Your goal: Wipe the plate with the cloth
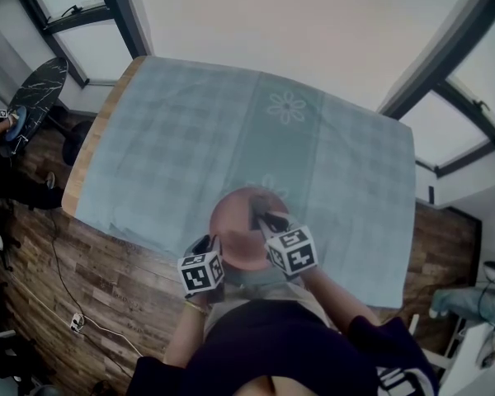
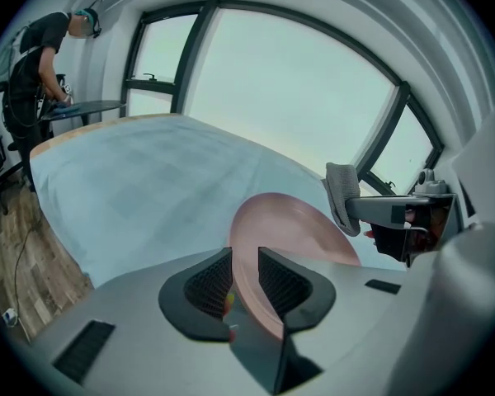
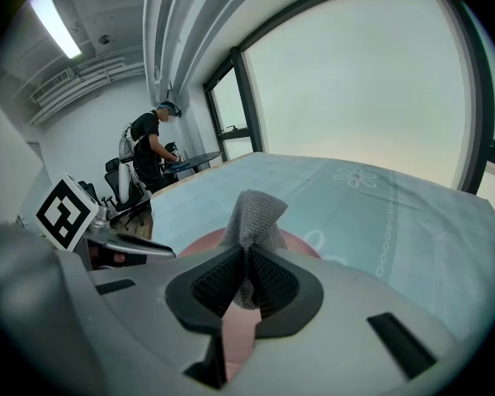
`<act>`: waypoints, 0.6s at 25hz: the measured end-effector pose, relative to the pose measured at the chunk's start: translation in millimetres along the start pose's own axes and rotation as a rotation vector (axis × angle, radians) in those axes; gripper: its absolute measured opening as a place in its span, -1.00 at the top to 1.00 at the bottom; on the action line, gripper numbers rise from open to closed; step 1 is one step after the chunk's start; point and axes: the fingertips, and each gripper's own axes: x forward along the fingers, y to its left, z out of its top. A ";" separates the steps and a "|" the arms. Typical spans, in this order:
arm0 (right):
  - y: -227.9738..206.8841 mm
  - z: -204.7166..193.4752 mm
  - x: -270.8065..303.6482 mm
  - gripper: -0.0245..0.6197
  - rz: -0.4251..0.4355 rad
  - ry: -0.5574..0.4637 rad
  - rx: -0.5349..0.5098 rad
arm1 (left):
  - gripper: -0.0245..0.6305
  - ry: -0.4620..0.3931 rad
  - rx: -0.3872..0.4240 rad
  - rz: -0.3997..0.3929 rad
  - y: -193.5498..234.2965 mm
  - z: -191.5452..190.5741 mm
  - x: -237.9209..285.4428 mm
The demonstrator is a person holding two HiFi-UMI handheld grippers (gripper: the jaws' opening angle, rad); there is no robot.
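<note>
Far left, beyond the table's wooden edge (image 1: 89, 148): a person (image 2: 33, 64) standing at a separate dark desk (image 2: 82, 107), also visible in the right gripper view.

Pale blue checked tablecloth (image 1: 231, 130) over the tabletop, with a white flower motif (image 1: 286, 106) woven near the far side.

Left gripper (image 2: 246, 258) – jaws closed on the near-left rim of the plate (image 2: 290, 229). Rim seated edge-on between the two ribbed pads (image 2: 206, 285), with the plate surface extending forward and to the right of the jaws. Marker cube (image 1: 200, 272) on top, bearing a black-and-white square pattern with no readable characters.

Plate: pink, round, positioned over the near edge of the tablecloth, between the two grippers in the head view. Resting or lifted – not determinable.

Right gripper (image 3: 246, 262) – jaws clamped on the cloth (image 3: 252, 213). Cloth grey, knitted, bunched, with a folded tuft standing out past the jaw tips. Pink plate surface directly below and behind the tuft. From the left gripper view, cloth at the plate's far-right rim; contact with the plate not determinable. Marker cube (image 1: 292, 250) with the same kind of square pattern.

Lower right: white print on the dark sleeve (image 1: 400, 378), too blurred to read.
</note>
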 end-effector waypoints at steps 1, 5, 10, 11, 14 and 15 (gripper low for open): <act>-1.2 -0.3 3.6 0.82 0.000 0.006 0.000 | 0.63 0.005 -0.001 0.001 1.5 -0.2 2.0; -7.3 -0.5 15.3 0.82 0.000 0.024 -0.005 | 0.59 0.025 -0.001 0.011 4.8 -2.0 9.0; -14.2 -0.9 29.1 0.82 -0.007 0.046 -0.015 | 0.58 0.045 -0.020 0.032 11.3 -4.2 17.4; -15.3 -1.9 31.7 0.82 -0.008 0.052 -0.018 | 0.58 0.048 -0.024 0.040 12.6 -4.8 18.8; -18.6 -6.1 40.5 0.82 -0.013 0.073 -0.031 | 0.59 0.057 -0.024 0.049 14.4 -6.4 23.3; -19.5 -7.6 43.6 0.82 -0.013 0.079 -0.034 | 0.59 0.059 -0.023 0.050 14.6 -6.9 24.5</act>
